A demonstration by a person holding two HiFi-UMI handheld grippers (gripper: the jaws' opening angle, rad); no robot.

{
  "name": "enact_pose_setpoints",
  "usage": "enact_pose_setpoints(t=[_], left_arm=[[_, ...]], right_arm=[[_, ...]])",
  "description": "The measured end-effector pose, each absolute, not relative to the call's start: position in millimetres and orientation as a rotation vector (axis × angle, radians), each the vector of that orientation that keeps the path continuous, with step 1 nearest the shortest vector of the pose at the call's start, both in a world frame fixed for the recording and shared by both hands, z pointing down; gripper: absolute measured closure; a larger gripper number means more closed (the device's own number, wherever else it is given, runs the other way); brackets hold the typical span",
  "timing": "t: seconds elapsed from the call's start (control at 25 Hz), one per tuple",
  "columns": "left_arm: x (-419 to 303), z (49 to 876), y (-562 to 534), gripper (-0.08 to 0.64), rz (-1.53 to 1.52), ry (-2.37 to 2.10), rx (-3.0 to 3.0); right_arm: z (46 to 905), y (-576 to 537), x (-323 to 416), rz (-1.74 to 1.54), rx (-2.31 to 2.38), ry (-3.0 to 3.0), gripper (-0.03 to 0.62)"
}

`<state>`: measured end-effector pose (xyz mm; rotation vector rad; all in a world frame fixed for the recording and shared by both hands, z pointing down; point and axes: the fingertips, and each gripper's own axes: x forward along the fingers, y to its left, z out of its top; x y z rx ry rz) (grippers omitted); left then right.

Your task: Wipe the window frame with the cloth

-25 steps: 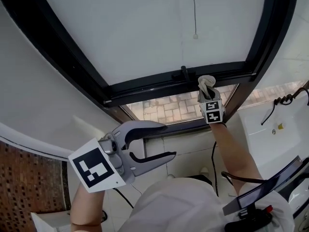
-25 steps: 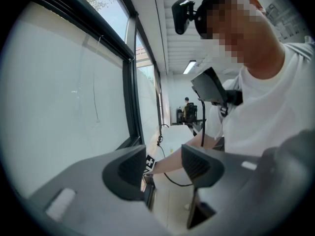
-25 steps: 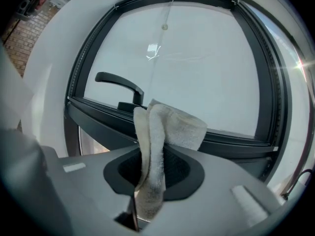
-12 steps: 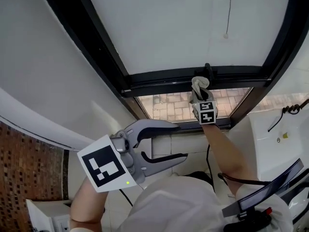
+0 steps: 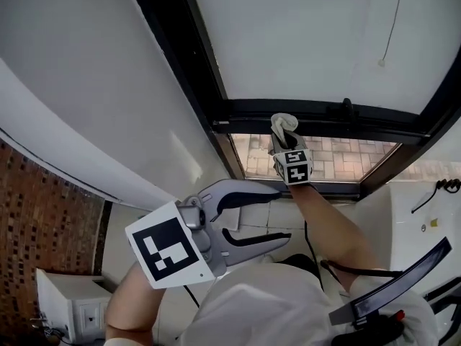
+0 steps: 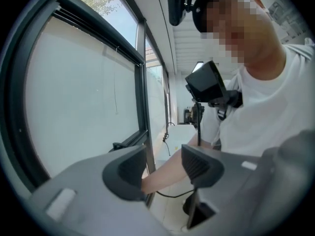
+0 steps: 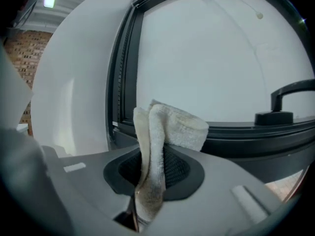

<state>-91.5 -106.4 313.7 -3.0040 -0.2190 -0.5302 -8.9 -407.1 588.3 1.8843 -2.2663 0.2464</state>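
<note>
A folded off-white cloth [image 5: 282, 127] [image 7: 162, 132] is pinched in my right gripper [image 5: 282, 137] [image 7: 155, 171], which is shut on it. The cloth's top presses against the black horizontal bar of the window frame [image 5: 317, 112] [image 7: 246, 132], left of the black window handle [image 5: 348, 108] [image 7: 283, 104] and near the frame's left upright [image 5: 191, 56]. My left gripper [image 5: 277, 215] [image 6: 165, 168] hangs lower left, away from the frame, open with nothing between its jaws.
Frosted white glass [image 5: 310, 34] fills the upper pane with a thin pull cord [image 5: 392, 27] hanging over it. Paving bricks [image 5: 324, 157] show through the lower opening. A white wall [image 5: 86, 85] lies at the left, a white sink [image 5: 425, 215] at the right.
My right gripper has slid left along the horizontal frame bar with the cloth, away from the handle and toward the left corner. The left gripper stays open, almost unmoved.
</note>
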Motion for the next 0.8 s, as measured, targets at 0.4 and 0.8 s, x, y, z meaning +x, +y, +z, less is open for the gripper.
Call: enact_pose_setpoints(t=[0.4, 0.8], left_arm=[[-127.9, 317.8, -119.3, 0.318, -0.526, -0.074, -3.055], [-142.1, 320.4, -125.8, 0.318, -0.525, 0.013, -3.070]], right_arm=[[585.4, -440.5, -98.6, 0.267, 1.745, -2.383, 0.520], [579.9, -460.1, -156.0, 0.326, 1.640, -2.452, 0.520]])
